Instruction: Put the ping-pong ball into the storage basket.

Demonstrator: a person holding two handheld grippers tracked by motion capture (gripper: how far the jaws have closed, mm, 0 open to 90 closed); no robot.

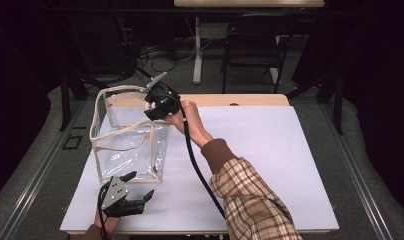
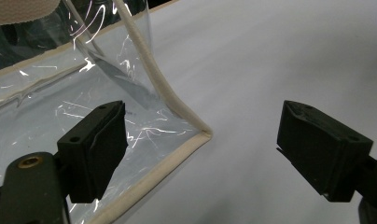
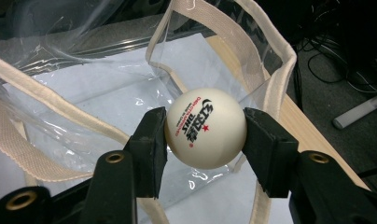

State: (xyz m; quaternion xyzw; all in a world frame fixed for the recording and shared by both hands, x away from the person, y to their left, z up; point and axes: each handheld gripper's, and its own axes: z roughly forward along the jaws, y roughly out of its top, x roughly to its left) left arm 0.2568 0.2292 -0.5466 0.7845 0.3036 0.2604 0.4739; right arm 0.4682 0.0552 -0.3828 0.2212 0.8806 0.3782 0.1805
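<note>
The right gripper [image 3: 205, 140] clamps a white table-tennis ball with red and black print [image 3: 206, 127] just over the open mouth of the clear plastic bag with cream fabric trim [image 1: 127, 137]. The ball is gathered but not yet released inside. The left gripper [image 1: 140, 187] waits wide open beside the bag's near corner.

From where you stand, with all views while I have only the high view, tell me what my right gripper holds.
Observer: The right gripper has its fingers shut on a white table tennis ball with red and black print.
Operator: Report where the ball sits relative to the bag.
Observer: In the right gripper view it hangs just above the open mouth of the clear bag, inside the cream-trimmed rim.
Operator: Now give me the left gripper.
Observer: The left gripper is open, and the bag's bottom corner lies between its fingers, untouched.
</note>
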